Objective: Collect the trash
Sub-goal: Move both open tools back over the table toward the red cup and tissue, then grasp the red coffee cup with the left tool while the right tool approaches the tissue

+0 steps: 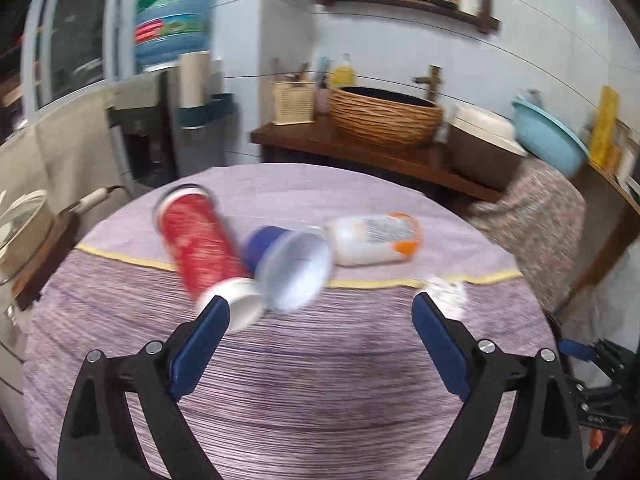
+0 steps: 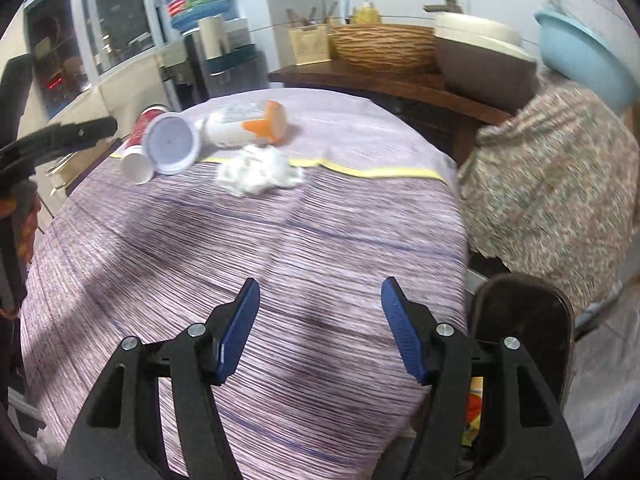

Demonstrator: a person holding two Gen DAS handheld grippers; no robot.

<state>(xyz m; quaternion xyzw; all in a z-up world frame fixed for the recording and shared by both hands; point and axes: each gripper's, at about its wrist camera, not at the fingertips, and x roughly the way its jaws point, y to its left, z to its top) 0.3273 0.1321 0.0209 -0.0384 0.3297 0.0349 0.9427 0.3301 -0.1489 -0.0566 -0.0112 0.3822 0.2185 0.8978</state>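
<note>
Four bits of trash lie bunched toward the table's (image 2: 280, 264) far edge: a red tube (image 1: 200, 244), clear cup (image 1: 294, 268), white bottle (image 1: 372, 240) and crumpled tissue (image 2: 256, 172). All look light; the tube may roll (grab it mid-body). My left hand-held gripper (image 1: 320, 312) is spread wide and empty, the right hand-held gripper (image 2: 320, 296) likewise spread and empty.

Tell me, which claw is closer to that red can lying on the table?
Left. The left claw hangs open right at the red can's white end. The right claw, also open, is farther back over bare tablecloth.
</note>
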